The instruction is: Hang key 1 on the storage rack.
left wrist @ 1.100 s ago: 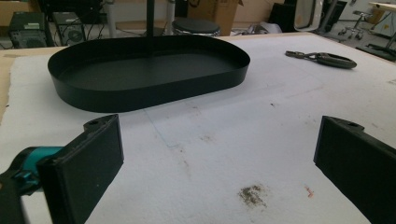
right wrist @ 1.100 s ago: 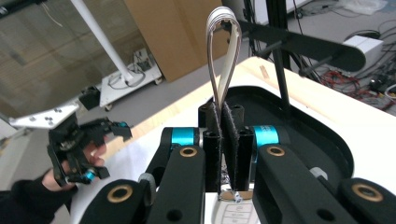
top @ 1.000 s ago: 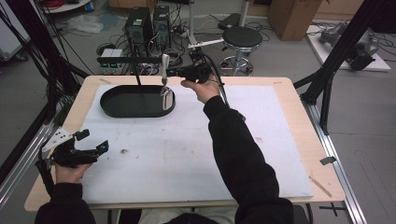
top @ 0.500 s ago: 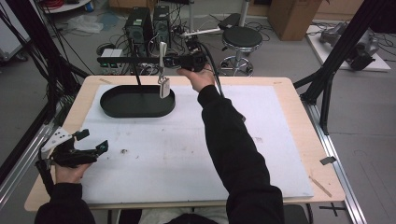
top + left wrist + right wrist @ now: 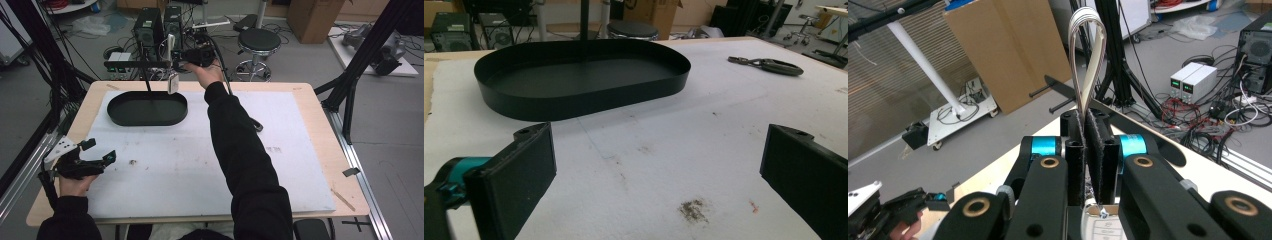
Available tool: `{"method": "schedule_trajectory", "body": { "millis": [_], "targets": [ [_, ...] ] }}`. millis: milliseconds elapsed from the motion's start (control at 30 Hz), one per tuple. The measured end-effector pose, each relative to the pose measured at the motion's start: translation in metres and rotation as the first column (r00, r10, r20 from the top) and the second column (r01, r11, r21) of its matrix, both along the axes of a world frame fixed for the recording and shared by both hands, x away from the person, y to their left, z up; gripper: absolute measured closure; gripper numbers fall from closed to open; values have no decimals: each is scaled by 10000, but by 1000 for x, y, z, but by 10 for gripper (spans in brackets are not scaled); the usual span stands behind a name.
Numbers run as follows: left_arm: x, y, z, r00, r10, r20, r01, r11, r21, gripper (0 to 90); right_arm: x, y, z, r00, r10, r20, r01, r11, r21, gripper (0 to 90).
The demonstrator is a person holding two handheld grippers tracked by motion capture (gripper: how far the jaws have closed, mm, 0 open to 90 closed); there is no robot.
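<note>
White strap loop (image 5: 1087,55) — clamped in right hand-held gripper (image 5: 1084,150) — left hand-held gripper (image 5: 654,170) gapes.

In my right gripper view, the strap (image 5: 1087,60) goes down between the 2 shut jaws, so I can't see its lower part. The white tag (image 5: 1103,227) is cut off at the bottom edge. From the high view it's too small to read.

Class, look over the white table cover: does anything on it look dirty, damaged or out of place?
Yes: a dark smudge and a small red fleck stain the white table cover in front of the open left tongs.
</note>
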State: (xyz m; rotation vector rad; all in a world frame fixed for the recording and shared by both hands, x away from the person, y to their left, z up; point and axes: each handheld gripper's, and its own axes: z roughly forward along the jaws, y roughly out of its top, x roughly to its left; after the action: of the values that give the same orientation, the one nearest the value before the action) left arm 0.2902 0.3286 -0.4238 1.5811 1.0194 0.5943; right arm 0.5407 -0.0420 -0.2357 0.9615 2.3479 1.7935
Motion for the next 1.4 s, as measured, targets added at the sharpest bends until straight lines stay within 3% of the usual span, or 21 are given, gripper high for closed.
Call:
{"method": "schedule_trajectory", "body": {
  "millis": [333,533,1100,1400],
  "targets": [
    [1,0,0,10000,12,-17,-12,10000,-68,19,21,4,-5,9992,-379,-124,384,9986,374,871],
    [0,2,0,10000,67,11,-67,9999,-155,19,26,12,-3,9986,-526,22,526,9986,81,871],
    [0,1,0,10000,61,-27,-62,9999,-79,19,38,-1,-12,9942,-1043,-263,1048,9943,181,870],
    [0,1,0,10000,23,-22,-23,10000,-77,19,42,-6,-25,9917,-1187,-490,1193,9928,97,868]
  ]
}}
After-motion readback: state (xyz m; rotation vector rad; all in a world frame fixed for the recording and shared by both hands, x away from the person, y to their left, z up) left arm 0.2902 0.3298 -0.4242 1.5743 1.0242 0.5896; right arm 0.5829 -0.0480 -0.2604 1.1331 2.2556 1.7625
